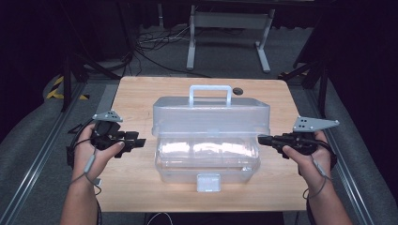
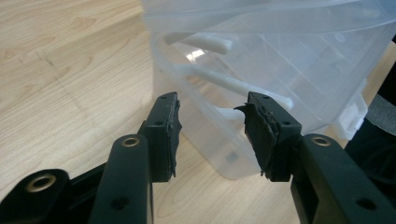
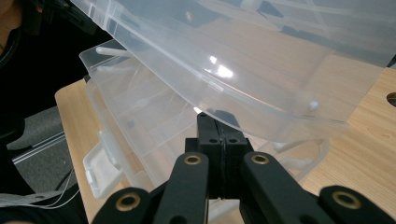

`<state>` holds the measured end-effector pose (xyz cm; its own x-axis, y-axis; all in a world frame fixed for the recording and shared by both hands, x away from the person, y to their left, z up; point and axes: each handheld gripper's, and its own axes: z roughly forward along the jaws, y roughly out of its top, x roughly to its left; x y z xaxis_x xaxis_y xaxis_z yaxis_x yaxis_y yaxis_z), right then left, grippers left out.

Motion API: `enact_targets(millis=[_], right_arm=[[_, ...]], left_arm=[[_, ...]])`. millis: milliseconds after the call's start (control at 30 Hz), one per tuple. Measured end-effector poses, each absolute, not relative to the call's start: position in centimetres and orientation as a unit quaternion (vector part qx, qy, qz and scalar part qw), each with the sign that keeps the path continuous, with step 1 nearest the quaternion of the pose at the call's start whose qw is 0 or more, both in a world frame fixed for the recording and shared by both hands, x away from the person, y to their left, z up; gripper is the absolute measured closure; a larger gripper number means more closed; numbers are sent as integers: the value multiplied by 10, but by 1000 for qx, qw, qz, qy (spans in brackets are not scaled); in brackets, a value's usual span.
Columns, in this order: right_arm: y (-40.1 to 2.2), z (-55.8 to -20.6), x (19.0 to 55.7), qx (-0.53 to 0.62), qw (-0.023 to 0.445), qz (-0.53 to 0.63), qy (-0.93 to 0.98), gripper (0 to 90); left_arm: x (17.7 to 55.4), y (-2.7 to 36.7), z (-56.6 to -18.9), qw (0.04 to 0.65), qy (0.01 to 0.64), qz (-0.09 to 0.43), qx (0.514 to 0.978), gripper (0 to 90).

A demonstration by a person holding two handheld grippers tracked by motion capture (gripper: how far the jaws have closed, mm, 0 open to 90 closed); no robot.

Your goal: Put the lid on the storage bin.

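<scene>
Tongs: your left tongs (image 1: 136,141) stand apart beside the clear plastic box (image 1: 206,159); your right tongs (image 1: 261,139) are pressed together under its lid (image 1: 211,115). It's probably light, slick, flexible; grip rims.

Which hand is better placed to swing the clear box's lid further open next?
Probably the right. The right gripper has its jaws shut, tips at the edge of the raised lid of the clear box. The left gripper stands open, apart from the box's left end.
</scene>
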<state>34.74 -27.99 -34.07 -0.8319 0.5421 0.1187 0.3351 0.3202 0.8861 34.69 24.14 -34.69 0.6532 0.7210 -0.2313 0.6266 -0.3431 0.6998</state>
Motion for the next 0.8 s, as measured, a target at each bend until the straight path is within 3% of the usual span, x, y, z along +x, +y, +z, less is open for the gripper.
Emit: enact_targets(millis=[800], right_arm=[[-283,-346,343,283,102,480,824,900]], left_arm=[[359,243,-359,376,419,64,824,523]])
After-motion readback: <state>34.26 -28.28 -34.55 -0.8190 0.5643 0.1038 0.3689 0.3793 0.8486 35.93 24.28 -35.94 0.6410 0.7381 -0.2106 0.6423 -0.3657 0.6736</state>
